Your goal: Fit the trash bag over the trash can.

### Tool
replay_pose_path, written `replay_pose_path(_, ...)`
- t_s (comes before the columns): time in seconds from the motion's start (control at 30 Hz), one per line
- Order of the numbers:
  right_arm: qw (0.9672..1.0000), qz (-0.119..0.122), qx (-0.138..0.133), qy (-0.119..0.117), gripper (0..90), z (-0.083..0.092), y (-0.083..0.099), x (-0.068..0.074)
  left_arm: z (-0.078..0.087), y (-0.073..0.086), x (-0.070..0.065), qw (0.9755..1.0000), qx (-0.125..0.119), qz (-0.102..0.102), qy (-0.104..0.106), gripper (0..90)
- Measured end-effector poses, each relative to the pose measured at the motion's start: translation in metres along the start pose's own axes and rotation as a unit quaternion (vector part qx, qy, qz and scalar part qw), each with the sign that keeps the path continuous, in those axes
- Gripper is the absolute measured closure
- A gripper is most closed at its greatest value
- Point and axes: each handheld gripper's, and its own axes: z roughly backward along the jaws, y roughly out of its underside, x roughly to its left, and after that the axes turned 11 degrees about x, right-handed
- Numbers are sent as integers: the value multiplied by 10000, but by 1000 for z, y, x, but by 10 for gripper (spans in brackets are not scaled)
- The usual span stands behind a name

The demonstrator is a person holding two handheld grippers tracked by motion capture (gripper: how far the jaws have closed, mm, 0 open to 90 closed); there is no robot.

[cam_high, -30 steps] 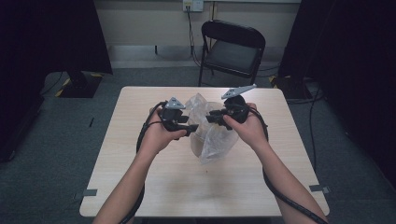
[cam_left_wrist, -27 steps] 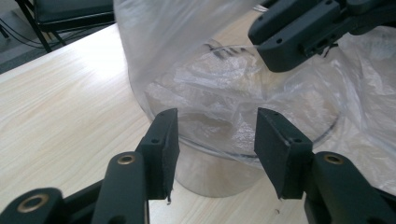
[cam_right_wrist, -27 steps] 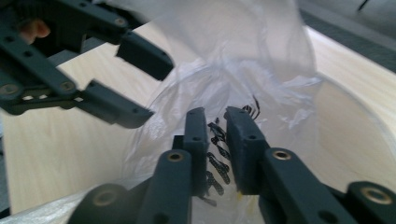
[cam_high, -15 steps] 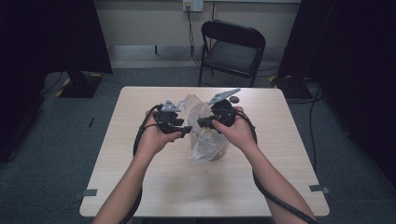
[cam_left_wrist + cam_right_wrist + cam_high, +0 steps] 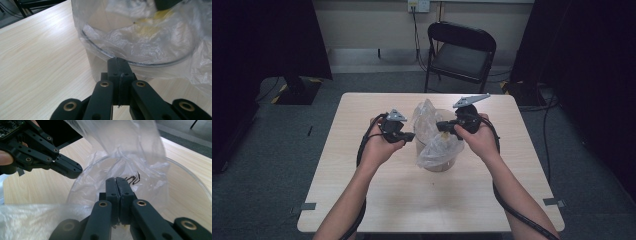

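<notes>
Since a second ago the plastic bag point(image 5: 438, 142) has sunk lower over the clear bin point(image 5: 438, 161) near the middle of the desk point(image 5: 362, 200), and both sets of tongs have drawn in toward the bin's mouth; the left pair has just been closing.

From the high view, the left tongs point(image 5: 410, 136) sit just left of the bin, tips pointing right at its rim, while the right tongs point(image 5: 441, 127) come in from the bin's right with their tips over the mouth, among the bag's folds. The right hand point(image 5: 479, 140) looks the nearer to the bin. One flap of bag stands up behind the bin; the rest drapes down its front.

In the left gripper view, the left tongs point(image 5: 118, 65) are pressed flat together right at the bin's near rim point(image 5: 140, 63). A thin film of bag may be pinched there, though I can't say for sure.

In the right gripper view, the right tongs point(image 5: 116, 184) are also fully closed, tips over the open mouth with bag point(image 5: 130, 152) all around; no film clearly shows between them. The left tongs point(image 5: 75, 170) lie just beyond the bin's far-left rim. Any next pull, I'd judge, must go outward from the bin's upright axis, each hand to its own side.
</notes>
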Motion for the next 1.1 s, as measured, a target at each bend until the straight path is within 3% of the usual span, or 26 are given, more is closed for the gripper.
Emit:
replay_pose_path(0.13, 10000, -56, -58, 24, 891, 13, 8, -5, 0, -1, 0, 9998, 179, -53, -113, 900)
replay_pose_path(0.3, 9997, -170, -132, 132, 891, 28, 23, -16, -1, -1, 2, 9997, 210, 46, -132, 900)
replay_pose_path(0.4, 9992, -321, -209, 148, 888, 35, 33, -24, 3, -4, 0, 9999, -8, 107, -89, 900)
replay_pose_path(0.47, 9990, -361, -226, 129, 888, 38, 36, -26, 7, -8, -1, 9995, -299, 135, -18, 896)
replay_pose_path(0.6, 9992, -304, -227, 126, 881, 38, 32, -23, 15, -14, -4, 9986, -517, 88, -44, 673)
replay_pose_path(0.7, 9995, -202, -106, 198, 877, 33, 28, -19, 17, -14, -4, 9977, -605, 270, 167, 570)
replay_pose_path(0.77, 9996, -167, -46, 238, 878, 31, 26, -18, 18, -13, -5, 9977, -549, 254, 294, 554)
replay_pose_path(0.97, 9995, -209, -18, 248, 878, 29, 25, -20, 21, -14, -8, 9957, -706, 249, 539, 445)
replay_pose_path(1.07, 9995, -205, -3, 248, 875, 28, 25, -21, 17, -16, -12, 9961, -717, 220, 475, 366)
replay_pose_path(1.1, 9995, -208, 12, 250, 875, 28, 24, -21, 14, -17, -12, 9956, -720, 280, 524, 380)
